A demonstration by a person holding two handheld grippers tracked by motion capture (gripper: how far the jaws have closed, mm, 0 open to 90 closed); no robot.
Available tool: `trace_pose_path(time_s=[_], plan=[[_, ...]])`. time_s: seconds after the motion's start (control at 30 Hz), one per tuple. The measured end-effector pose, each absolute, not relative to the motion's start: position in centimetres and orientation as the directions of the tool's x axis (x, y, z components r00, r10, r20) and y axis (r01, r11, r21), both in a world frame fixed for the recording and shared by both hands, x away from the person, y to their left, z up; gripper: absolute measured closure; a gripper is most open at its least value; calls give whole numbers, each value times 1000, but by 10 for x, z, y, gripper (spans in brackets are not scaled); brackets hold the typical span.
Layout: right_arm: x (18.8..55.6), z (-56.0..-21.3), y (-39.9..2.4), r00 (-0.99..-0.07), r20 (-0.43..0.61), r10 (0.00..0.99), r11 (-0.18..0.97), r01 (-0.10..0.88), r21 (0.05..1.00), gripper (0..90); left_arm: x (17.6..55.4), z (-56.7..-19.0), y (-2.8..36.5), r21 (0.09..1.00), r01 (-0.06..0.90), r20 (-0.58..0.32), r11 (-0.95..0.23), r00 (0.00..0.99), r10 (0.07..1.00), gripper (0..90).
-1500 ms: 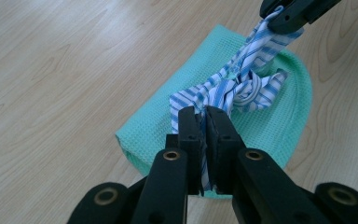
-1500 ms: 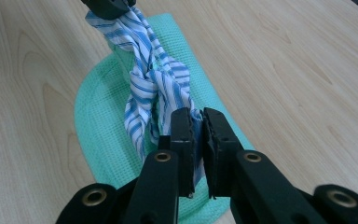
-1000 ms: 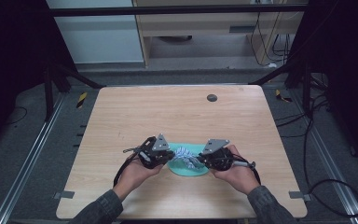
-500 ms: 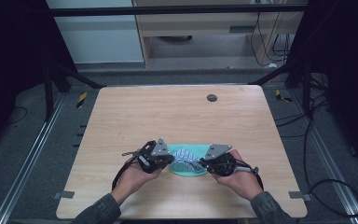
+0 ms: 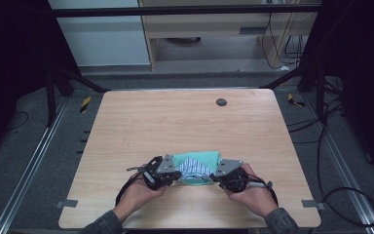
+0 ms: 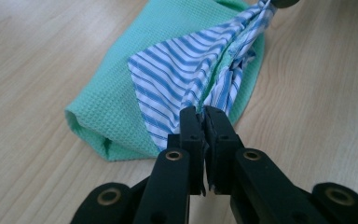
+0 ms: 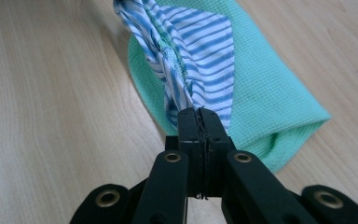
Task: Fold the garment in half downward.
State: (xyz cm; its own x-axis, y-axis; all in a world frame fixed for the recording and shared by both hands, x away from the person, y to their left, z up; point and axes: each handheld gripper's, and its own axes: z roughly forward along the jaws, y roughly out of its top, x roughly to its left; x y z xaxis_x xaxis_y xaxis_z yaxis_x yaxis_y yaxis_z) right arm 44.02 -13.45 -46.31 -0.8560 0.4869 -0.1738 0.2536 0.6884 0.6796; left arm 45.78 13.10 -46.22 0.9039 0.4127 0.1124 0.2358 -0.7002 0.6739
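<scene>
High view: the cloth (image 5: 197,166), a mint-green waffle towel with a blue-and-white striped panel, lies at the 6 o'clock edge of the worktop (image 5: 185,122), between the left gripper (image 5: 174,175) and the right gripper (image 5: 215,178). Against the 2 earlier frames, both hands sit slightly nearer the person and the cloth has come with them. The right jaws have just been closing, and the striped edge is now pinched between them; the left jaws are likewise clamped on striped fabric. Judgement: with both ends secured, a fold or lift is about to proceed.

Left gripper view: the striped layer (image 6: 186,74) runs taut toward 1 o'clock, over the doubled green fold (image 6: 107,112). Right gripper view: the bunched stripes (image 7: 177,56) at the pinch, detail too small to read from above.
</scene>
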Motion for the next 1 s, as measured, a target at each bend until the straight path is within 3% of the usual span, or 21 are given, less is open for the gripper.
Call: trace_pose_path(time_s=[1.0], plan=[[419, -482, -127, -902, -175, 394, 767, 218, 604, 900, 437, -485, 134, 646, 220, 127, -731, 914, 386, 873]])
